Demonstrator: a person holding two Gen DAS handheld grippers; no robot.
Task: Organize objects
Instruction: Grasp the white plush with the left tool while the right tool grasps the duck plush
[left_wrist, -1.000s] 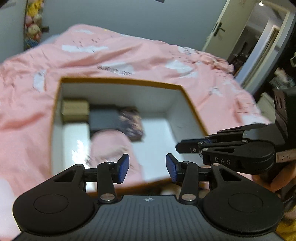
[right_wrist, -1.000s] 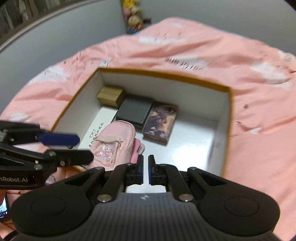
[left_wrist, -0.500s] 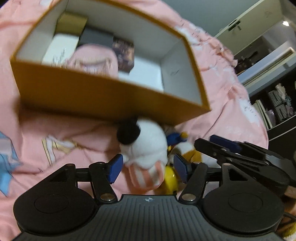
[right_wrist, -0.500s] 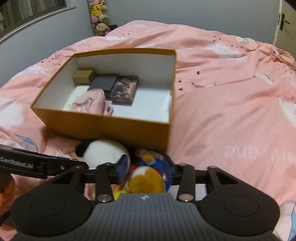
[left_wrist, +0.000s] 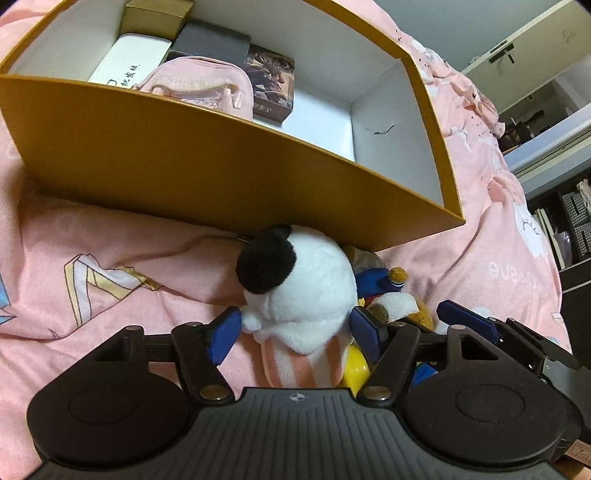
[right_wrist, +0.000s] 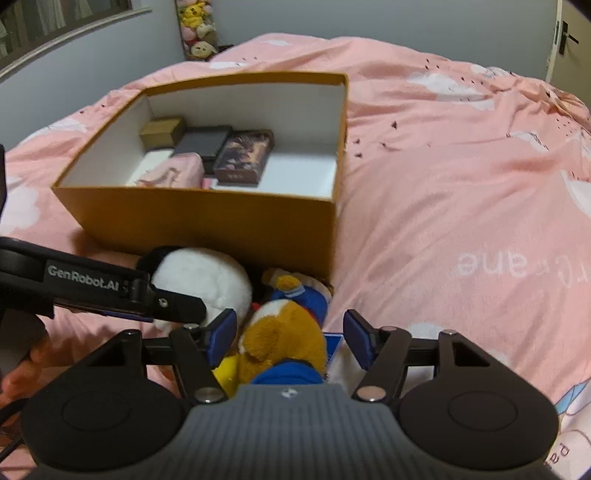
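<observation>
Right now our left gripper (left_wrist: 295, 330) is spread wide around the white plush toy with a black ear (left_wrist: 306, 291), pads just beside it, not yet squeezing; our right gripper (right_wrist: 290, 336) gapes around the orange-and-blue plush toy (right_wrist: 284, 332). Both toys lie packed together on the pink bedspread (right_wrist: 461, 184) against the orange cardboard box (right_wrist: 203, 218), so we risk snagging the neighbour or clashing fingers
</observation>
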